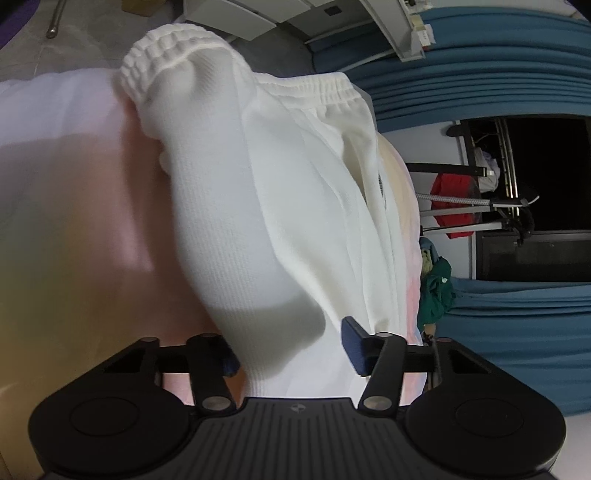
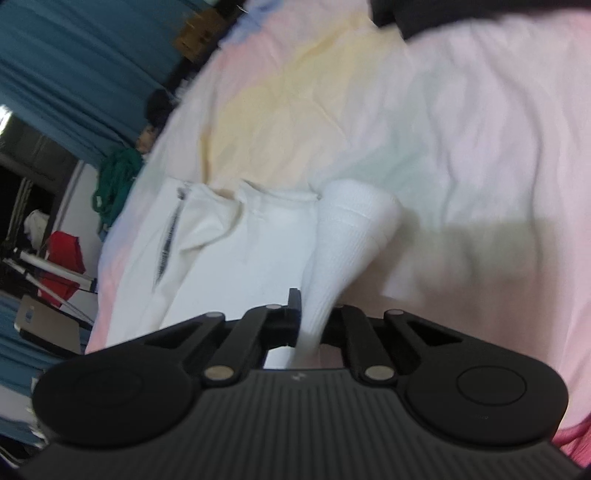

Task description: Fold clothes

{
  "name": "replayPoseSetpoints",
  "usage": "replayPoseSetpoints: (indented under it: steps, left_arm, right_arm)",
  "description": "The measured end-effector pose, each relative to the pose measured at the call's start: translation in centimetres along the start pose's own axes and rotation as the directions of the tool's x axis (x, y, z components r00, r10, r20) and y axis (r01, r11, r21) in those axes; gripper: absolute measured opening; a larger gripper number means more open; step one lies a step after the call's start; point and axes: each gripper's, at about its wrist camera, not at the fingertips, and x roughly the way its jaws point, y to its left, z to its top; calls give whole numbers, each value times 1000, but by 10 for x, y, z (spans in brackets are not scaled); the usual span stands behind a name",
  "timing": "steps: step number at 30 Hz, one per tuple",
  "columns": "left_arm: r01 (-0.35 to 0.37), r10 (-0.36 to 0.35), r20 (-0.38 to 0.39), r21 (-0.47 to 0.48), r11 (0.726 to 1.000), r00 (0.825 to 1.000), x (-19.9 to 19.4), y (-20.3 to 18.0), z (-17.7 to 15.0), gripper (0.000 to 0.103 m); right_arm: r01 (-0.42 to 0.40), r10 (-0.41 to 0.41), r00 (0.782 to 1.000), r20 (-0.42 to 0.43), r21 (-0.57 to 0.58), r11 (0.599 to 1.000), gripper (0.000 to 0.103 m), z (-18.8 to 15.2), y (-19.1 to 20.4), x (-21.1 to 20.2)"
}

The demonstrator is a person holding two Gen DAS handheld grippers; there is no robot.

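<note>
White trousers [image 1: 295, 206] with elastic cuffs lie on a pastel sheet [image 1: 74, 184]. In the left wrist view one leg passes between the fingers of my left gripper [image 1: 291, 350], which stand wide apart around the cloth; its cuff [image 1: 166, 59] is at the far end. In the right wrist view my right gripper [image 2: 310, 328] is shut on a ribbed white trouser leg [image 2: 347, 240] and holds it lifted off the sheet [image 2: 443, 129]. The rest of the trousers [image 2: 229, 251] lies flat to the left, with a drawstring showing.
Blue curtains [image 1: 498, 74] hang beyond the bed. A green garment [image 1: 439, 291] lies at the bed's edge, also in the right wrist view [image 2: 118, 177]. A red cloth [image 1: 458, 203] hangs on a metal stand. A dark item [image 2: 443, 14] lies at the sheet's far edge.
</note>
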Motion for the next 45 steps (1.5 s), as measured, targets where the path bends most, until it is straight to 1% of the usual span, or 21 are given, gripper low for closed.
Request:
replayPoseSetpoints:
  steps: [2,3,5,8,10,11,14,16,18,19,22,25,27,29,31,36,38,40,42,43,45]
  left_arm:
    - [-14,14,1,-6,1000,1000,2,1,2,41]
    - [-21,21,3,-11,1000,1000,3,1,3,38]
    - [-36,36,7,-18,999,999,5,2,4,23]
    - [-64,64,15,5,998,998,7,-2,5,10]
    - [-90,89,30,28,996,996,6,-7,5,6]
    - [-91,89,33,37,995,995,5,-8,5,3]
    - [-67,62,59,73,995,996,-3,-17,4,2]
    - [-38,29,70,133,990,997,-10,-29,4,2]
    - [-10,-7,79,207,978,997,-19,-45,4,2]
    - [9,-28,81,227,974,996,-21,-54,7,2]
    - [67,-93,82,280,958,992,-28,-82,18,2]
    - [72,-102,78,327,942,992,-16,-122,30,2]
    - [69,-104,82,351,934,991,-1,-151,38,2]
    - [69,-107,86,368,927,990,19,-179,48,2]
    - [50,-87,88,356,933,992,54,-204,61,2]
    - [0,-30,88,323,946,996,144,-264,95,2]
    - [-66,25,117,362,930,993,186,-283,104,3]
    - [-119,72,138,374,920,988,227,-290,111,3]
    - [-174,130,137,385,906,982,270,-289,119,3]
    - [-195,155,132,386,902,979,289,-286,124,3]
    - [-230,199,122,368,901,972,319,-273,132,4]
  right_arm:
    - [-13,13,1000,19,-2,1000,5,0,1,-5]
    - [-20,20,999,29,-3,1000,5,1,1,-7]
    - [-33,34,998,48,-6,999,5,1,2,-11]
    - [-51,51,996,70,-4,999,5,2,2,-17]
    - [-60,59,996,71,9,998,5,2,-1,-19]
    - [-64,63,995,71,16,998,5,2,-3,-20]
    - [-75,73,995,74,24,997,5,2,-5,-23]
    - [-77,77,994,82,-1,997,5,1,-1,-28]
    - [-94,96,990,104,-25,995,5,1,7,-38]
    - [-106,109,987,116,-33,994,5,2,12,-43]
    - [-117,129,982,140,-87,989,5,7,36,-50]
    - [-127,144,978,150,-118,985,5,22,69,-47]
    - [-136,153,978,141,-124,983,5,37,95,-35]
    - [-122,141,981,136,-140,983,5,56,126,-10]
    - [-102,122,984,130,-155,983,5,72,156,20]
    - [-40,59,993,105,-180,983,5,101,218,115]
    - [4,18,994,108,-205,979,5,102,235,155]
    - [47,-21,993,113,-231,972,5,101,247,194]
    - [83,-55,992,116,-257,963,5,97,253,231]
    - [96,-67,991,115,-274,957,6,95,254,244]
    - [120,-89,990,114,-310,943,6,90,256,266]
